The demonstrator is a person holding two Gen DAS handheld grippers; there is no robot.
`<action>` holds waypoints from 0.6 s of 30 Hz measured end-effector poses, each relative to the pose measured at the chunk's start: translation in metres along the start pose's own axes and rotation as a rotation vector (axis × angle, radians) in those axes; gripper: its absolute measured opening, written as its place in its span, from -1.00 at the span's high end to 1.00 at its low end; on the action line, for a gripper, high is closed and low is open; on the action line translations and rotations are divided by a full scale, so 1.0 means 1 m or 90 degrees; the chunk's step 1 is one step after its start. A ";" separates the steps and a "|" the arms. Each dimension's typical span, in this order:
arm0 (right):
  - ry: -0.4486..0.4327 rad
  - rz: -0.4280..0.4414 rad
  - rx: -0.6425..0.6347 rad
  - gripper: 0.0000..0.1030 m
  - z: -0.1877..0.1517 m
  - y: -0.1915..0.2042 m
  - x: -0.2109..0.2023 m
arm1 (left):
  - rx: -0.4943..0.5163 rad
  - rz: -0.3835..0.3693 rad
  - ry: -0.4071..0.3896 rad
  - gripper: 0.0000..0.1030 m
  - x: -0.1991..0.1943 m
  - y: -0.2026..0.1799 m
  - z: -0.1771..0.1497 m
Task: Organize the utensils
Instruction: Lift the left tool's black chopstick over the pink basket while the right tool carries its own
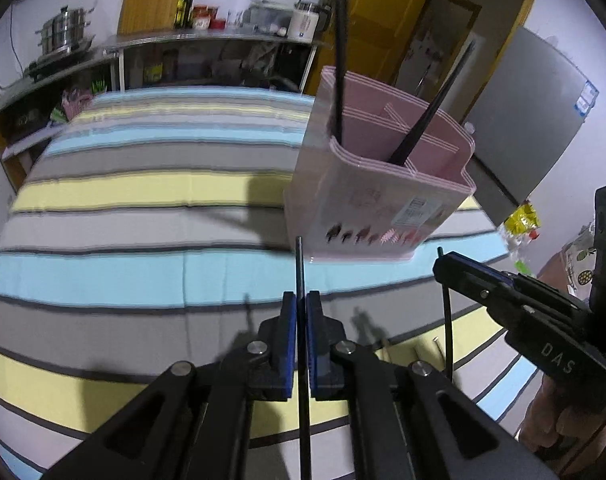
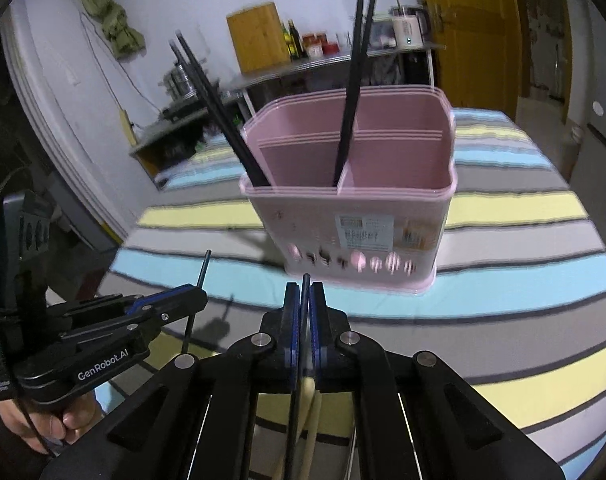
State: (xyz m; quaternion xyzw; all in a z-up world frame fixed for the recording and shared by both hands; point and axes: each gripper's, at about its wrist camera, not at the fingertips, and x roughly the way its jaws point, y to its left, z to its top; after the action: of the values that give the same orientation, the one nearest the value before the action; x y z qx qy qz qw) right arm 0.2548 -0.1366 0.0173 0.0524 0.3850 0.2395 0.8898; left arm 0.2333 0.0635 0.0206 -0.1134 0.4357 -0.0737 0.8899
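A pink divided utensil holder (image 1: pixel 377 196) (image 2: pixel 355 216) stands on the striped tablecloth. Black chopsticks (image 2: pixel 353 88) stand in its compartments, some leaning left (image 2: pixel 219 108). My left gripper (image 1: pixel 301 300) is shut on a black chopstick (image 1: pixel 299 264) that points upright, in front of the holder. It also shows in the right wrist view (image 2: pixel 187 300). My right gripper (image 2: pixel 304 292) is shut on another black chopstick (image 2: pixel 305 282), just short of the holder's front. It shows at the right in the left wrist view (image 1: pixel 447 268), holding its chopstick (image 1: pixel 447 320).
The table (image 1: pixel 143 200) has a blue, yellow and grey striped cloth. A steel shelf (image 1: pixel 207 38) with pots, bottles and a kettle stands behind. A grey fridge (image 1: pixel 535 112) and a yellow door (image 2: pixel 475 28) stand at the right.
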 end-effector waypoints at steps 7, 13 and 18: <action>-0.074 -0.002 -0.018 0.92 0.024 0.007 -0.037 | 0.026 -0.006 -0.056 0.90 -0.028 -0.010 0.026; -0.119 -0.007 -0.029 0.92 0.043 0.010 -0.059 | 0.043 -0.009 -0.092 0.90 -0.048 -0.017 0.044; -0.151 -0.011 -0.041 0.92 0.052 0.012 -0.074 | 0.051 -0.013 -0.120 0.90 -0.063 -0.023 0.054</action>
State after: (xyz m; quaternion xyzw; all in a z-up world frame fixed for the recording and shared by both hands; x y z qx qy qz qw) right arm 0.2441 -0.1557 0.1057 0.0483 0.2695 0.2366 0.9322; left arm 0.2373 0.0631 0.1071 -0.0884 0.3457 -0.0891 0.9299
